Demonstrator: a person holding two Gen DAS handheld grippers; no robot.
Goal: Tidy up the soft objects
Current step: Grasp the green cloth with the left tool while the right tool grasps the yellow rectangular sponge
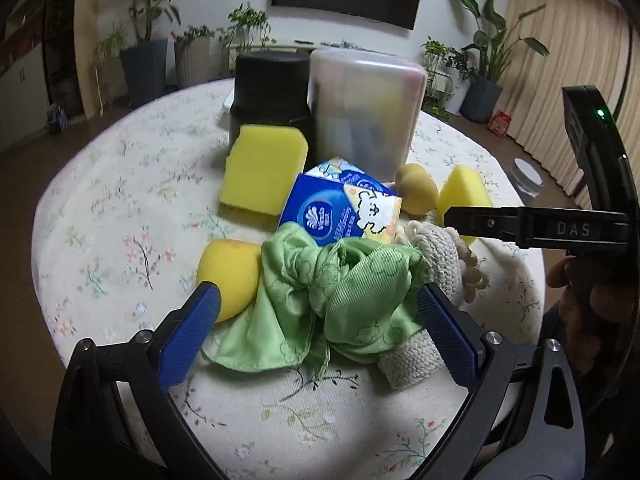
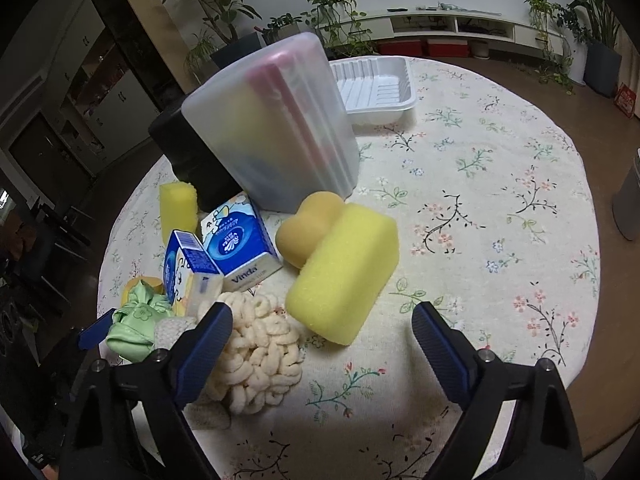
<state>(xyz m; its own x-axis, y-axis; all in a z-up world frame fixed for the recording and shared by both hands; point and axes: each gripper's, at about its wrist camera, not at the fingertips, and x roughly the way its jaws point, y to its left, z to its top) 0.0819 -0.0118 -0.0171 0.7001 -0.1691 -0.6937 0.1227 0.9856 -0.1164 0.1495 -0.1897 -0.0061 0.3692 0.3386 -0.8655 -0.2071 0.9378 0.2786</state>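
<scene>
A crumpled green satin cloth point(image 1: 332, 300) lies at the near edge of a pile of soft things on the bench point(image 1: 120, 208), draped over a cream knitted piece point(image 1: 436, 252). The left gripper point(image 1: 318, 330) hangs low just before it, blue-padded jaws spread wide to either side of the cloth, not closed on it. The right gripper point(image 2: 322, 344) is likewise spread apart and holds nothing; its left finger is over a cream looped yarn scrubber point(image 2: 260, 360), and a rectangular yellow sponge point(image 2: 344, 272) lies just ahead between the fingers.

Behind the cloth stand two blue tissue packs point(image 1: 340, 204), one leaning on the other, with a second yellow sponge block point(image 1: 262, 168), a round yellow sponge point(image 1: 228, 276) and an orange-tan sponge point(image 2: 308, 228) around them.

The bench is round under a floral cloth; potted plants point(image 1: 148, 20) line the room's wall.

A frosted plastic box point(image 2: 276, 128) stands beside a black container point(image 1: 272, 92); its contents are blurred. A white ribbed tray point(image 2: 372, 88) sits behind it.
</scene>
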